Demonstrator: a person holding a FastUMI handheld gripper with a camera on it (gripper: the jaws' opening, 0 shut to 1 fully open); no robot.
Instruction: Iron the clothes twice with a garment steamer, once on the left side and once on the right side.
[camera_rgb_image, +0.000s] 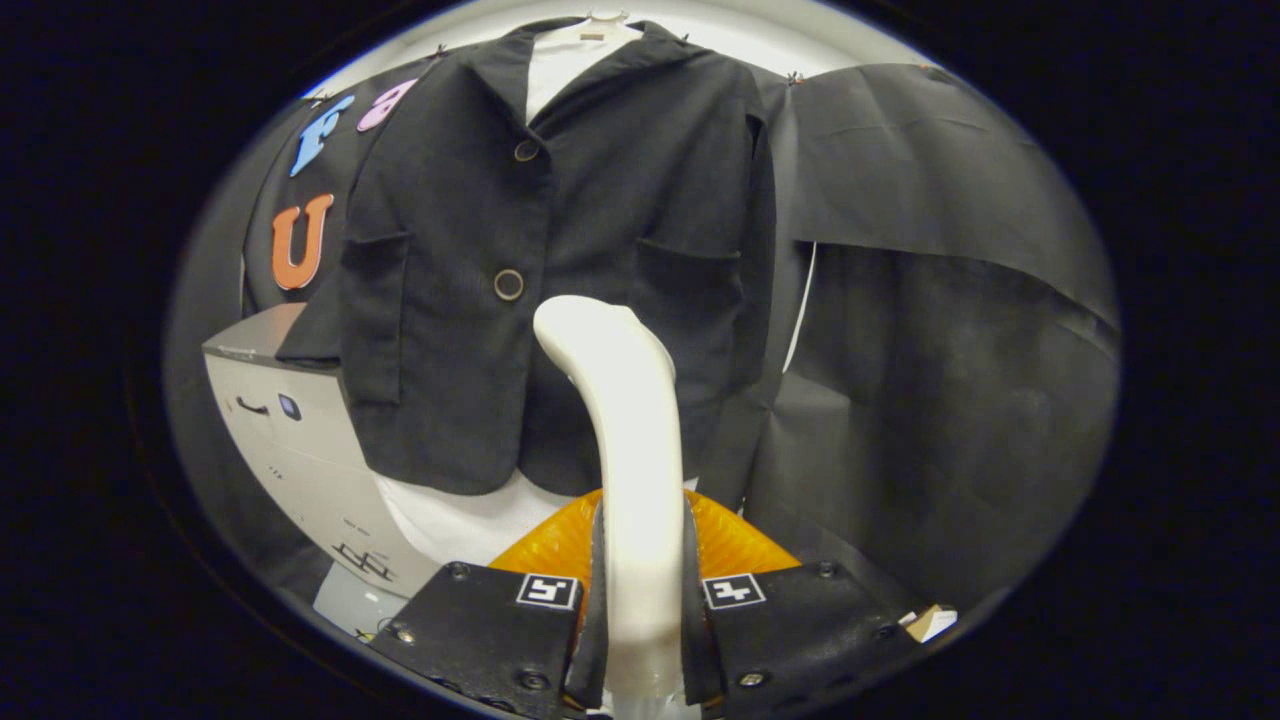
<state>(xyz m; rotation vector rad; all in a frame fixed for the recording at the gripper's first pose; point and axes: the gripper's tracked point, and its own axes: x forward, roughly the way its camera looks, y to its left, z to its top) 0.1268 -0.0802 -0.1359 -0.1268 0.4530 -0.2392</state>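
Black cloth wall behind w/ dark jacket (560, 270) hung on it, buttoned. Claw (640, 610) closed on garment steamer (630, 460) handle, both fingers pressing; steamer head upright, just ahead of jacket's lower front. White cabinet (300, 440) beside jacket.

— Looking like a staged recording booth rather than a lived-in room?

— Seeming so. Black cloth (950, 300) hanging as the wall, pinned along the top, sagging in folds and overlapping in sheets.

— Anything household showing?

— Dark jacket (560, 250) hanging on a hanger (600, 25) over something white, displayed flat against the cloth like a test piece. Pale grey machine cabinet (300, 440) standing just beside it, looking more like lab or workshop equipment than furniture.

— And nearer?

— Printed square markers (547, 590) sitting on the gripper (642, 610), its fingers clamping the white steamer handle (625, 450): tracking gear, pointing to a data-collection setup.
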